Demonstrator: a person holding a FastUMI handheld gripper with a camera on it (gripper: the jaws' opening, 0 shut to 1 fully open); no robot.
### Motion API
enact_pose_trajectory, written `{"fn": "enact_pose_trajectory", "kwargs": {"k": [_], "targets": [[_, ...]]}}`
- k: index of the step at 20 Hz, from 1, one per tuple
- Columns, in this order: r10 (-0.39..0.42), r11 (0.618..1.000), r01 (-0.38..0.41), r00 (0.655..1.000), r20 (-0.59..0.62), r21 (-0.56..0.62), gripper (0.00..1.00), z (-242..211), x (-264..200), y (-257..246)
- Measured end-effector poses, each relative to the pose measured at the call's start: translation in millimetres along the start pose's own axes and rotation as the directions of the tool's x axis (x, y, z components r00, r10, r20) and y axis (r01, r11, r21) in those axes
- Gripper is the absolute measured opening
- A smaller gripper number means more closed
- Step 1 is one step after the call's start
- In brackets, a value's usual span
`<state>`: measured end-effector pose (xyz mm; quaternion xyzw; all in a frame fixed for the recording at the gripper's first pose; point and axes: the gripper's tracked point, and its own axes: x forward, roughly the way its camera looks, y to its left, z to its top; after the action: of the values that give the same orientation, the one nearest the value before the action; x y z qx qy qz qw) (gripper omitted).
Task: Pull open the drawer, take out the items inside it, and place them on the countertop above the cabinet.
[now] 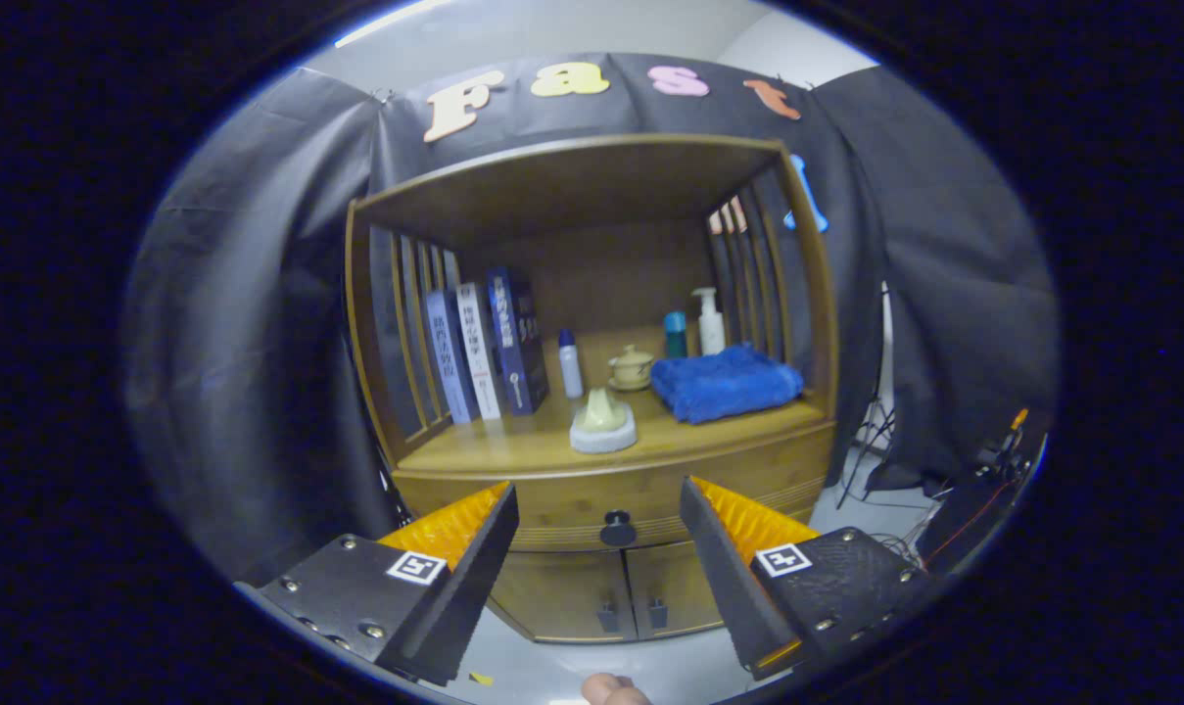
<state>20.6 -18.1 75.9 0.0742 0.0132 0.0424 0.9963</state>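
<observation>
I have the gripper [599,509] spread wide, its two fingers holding nothing, and between them I see the round dark knob [617,529] of the one drawer [572,504], which sits shut in the wooden cabinet [592,548]. I will place everything by that knob. Below it are two cabinet doors [606,587], each with one small dark handle, so two handles side by side. Straight above the knob is the surface [513,446], and on it, nearest the front edge, stands one pale cone-shaped thing on a white round base [602,423]. Farther back above the knob I count one small lidded pot [632,367] on a saucer. Up and left of the knob stand three books [484,348], leaning together, and one white bottle with a blue cap [571,364] just beside them. Up and right of the knob lies one folded blue towel [726,382]; behind it stand one teal bottle [675,334] and one white pump bottle [710,320]. That makes three bottles in all.
</observation>
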Motion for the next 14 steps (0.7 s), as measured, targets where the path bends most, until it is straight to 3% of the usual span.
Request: {"fn": "enact_pose_trajectory", "kwargs": {"k": [5,8,14], "targets": [[-0.027,1.0,0.028,0.999,0.032,-0.015,0.99,35,-60,-17],[-0.002,1.0,0.002,0.999,0.045,0.002,0.99,40,-82,-12],[0.007,1.0,-0.007,0.999,0.035,0.001,0.99,36,-91,-9]]}}
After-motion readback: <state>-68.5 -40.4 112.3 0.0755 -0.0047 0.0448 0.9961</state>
